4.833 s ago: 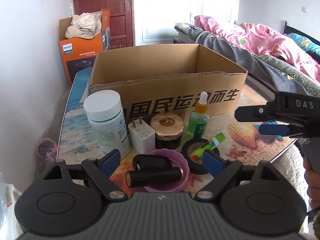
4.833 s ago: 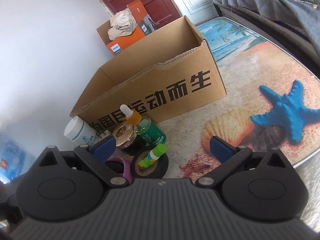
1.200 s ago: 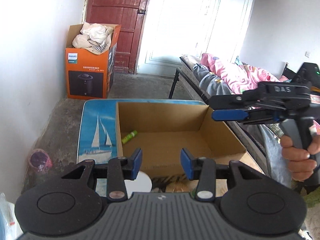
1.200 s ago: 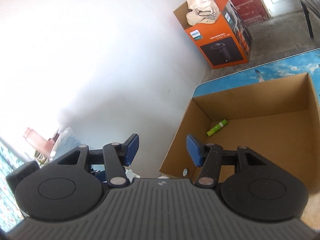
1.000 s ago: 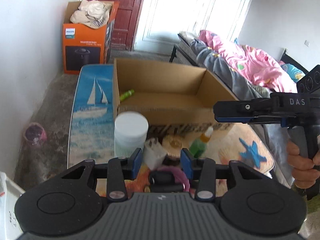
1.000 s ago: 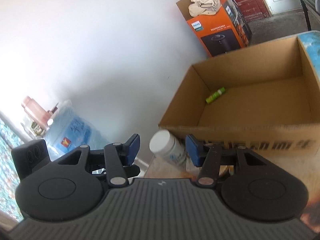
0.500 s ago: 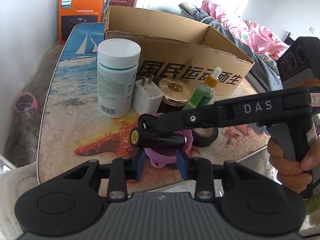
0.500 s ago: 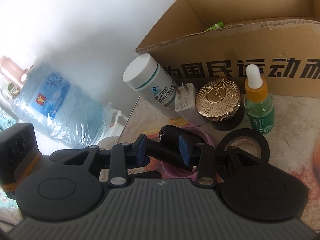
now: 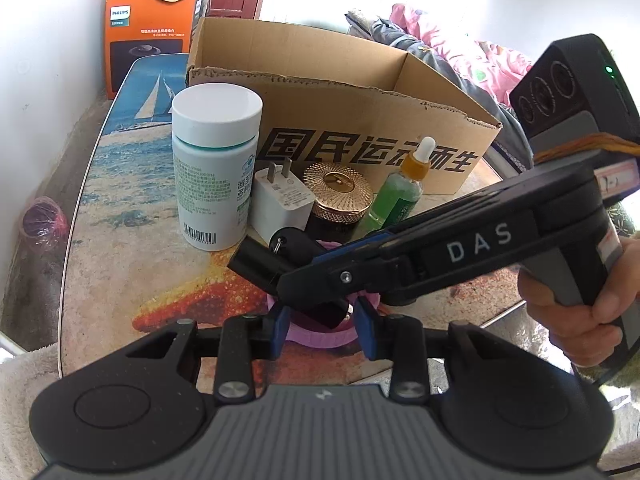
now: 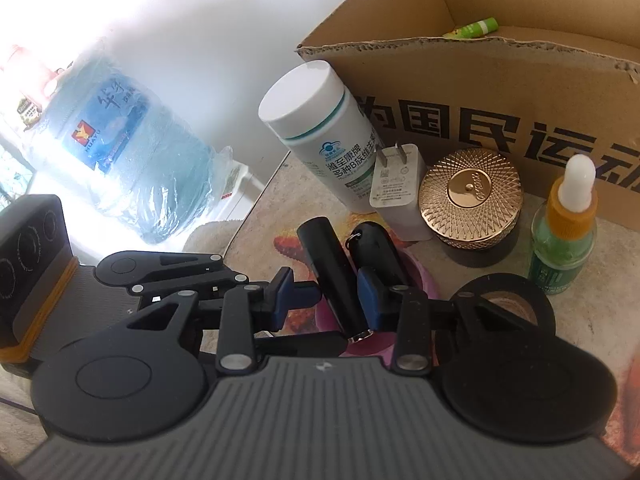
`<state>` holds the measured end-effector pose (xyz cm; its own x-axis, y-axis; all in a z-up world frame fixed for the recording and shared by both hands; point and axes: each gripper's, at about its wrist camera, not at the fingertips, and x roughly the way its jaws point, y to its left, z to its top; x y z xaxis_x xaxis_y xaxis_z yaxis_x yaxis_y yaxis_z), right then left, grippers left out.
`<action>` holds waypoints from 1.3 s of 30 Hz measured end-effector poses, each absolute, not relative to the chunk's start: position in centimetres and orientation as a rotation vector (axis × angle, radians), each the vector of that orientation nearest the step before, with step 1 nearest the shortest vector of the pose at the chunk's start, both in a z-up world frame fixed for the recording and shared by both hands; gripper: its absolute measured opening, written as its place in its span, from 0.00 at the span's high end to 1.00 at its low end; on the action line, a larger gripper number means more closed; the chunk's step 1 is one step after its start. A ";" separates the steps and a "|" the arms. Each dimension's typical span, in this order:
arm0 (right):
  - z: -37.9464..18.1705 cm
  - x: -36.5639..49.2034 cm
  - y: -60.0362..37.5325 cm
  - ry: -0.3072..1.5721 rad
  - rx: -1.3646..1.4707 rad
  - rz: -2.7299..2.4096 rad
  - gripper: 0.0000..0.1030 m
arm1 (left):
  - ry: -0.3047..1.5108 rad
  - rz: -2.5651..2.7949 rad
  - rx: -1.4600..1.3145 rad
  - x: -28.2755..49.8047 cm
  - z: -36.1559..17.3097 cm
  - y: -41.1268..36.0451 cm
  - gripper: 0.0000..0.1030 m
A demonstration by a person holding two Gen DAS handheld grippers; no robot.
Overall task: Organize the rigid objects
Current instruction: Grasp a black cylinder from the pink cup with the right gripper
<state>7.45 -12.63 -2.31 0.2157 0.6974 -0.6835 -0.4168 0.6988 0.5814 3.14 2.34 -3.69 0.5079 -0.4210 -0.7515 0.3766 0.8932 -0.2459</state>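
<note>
A black cylinder (image 10: pixel 328 264) lies slanted over a purple bowl (image 9: pixel 320 336), next to a black key fob (image 10: pixel 376 248). My right gripper (image 10: pixel 326 298) is shut on the cylinder (image 9: pixel 260 264), reaching in from the right in the left wrist view. My left gripper (image 9: pixel 323 330) stands narrowly open over the bowl's near rim. The cylinder's near end lies between its pads with purple showing on both sides. One left finger (image 10: pixel 308 294) crosses beside the cylinder. Behind stands the open cardboard box (image 9: pixel 360 112) with a green tube (image 10: pixel 474 28) inside.
A white bottle (image 9: pixel 212 168), white charger (image 9: pixel 280 204), gold-lidded jar (image 9: pixel 338 188) and green dropper bottle (image 9: pixel 400 196) crowd the box's front wall. A black tape roll (image 10: pixel 508 296) sits to the right of the bowl. On the floor are a water jug (image 10: pixel 132 160) and an orange carton (image 9: pixel 152 36).
Both grippers came down from above the box to the purple bowl and their jaws narrowed. In the last half second the cylinder's far end swung up and leftward in the left wrist view.
</note>
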 end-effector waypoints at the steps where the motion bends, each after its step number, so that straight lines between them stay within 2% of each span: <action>1: -2.4 7.6 -12.7 1.115 0.308 0.790 0.67 | 0.919 -0.479 -0.052 3.2 -3.7 2.3 0.66; 5: -2.9 7.7 -13.4 1.151 0.352 0.797 0.70 | 0.914 -0.471 -0.056 3.2 -3.8 2.6 0.65; 9: -4.9 8.2 -15.0 1.230 0.549 0.801 0.72 | 0.913 -0.461 -0.051 3.2 -3.8 2.5 0.61; 14: -6.3 7.9 -16.3 1.223 0.712 0.754 0.72 | 0.890 -0.448 -0.027 2.8 -3.7 2.3 0.64; 17: -7.0 7.4 -16.8 1.196 0.788 0.710 0.72 | 0.888 -0.442 -0.032 2.8 -3.7 2.4 0.70; 19: -7.2 7.0 -16.8 1.186 0.814 0.695 0.73 | 0.893 -0.448 -0.043 2.9 -3.8 2.5 0.85; 20: -7.3 6.9 -16.6 1.190 0.812 0.692 0.73 | 0.908 -0.460 -0.053 3.0 -3.9 2.6 0.87; 30: -3.9 5.7 -14.4 1.109 0.648 0.650 0.68 | 0.884 -0.460 -0.036 2.1 -3.3 3.1 0.86; 36: -0.8 5.5 -14.3 0.988 0.521 0.624 0.59 | 0.847 -0.445 -0.053 2.4 -2.4 4.1 0.83; 39: -0.2 6.0 -13.8 0.964 0.482 0.616 0.58 | 0.848 -0.429 -0.076 3.2 -2.4 4.6 0.77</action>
<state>5.99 -13.79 -0.23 0.4257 0.6735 -0.6043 -0.2653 0.7314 0.6282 3.16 4.64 -2.42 0.5819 -0.3966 -0.7100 0.3367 0.9122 -0.2335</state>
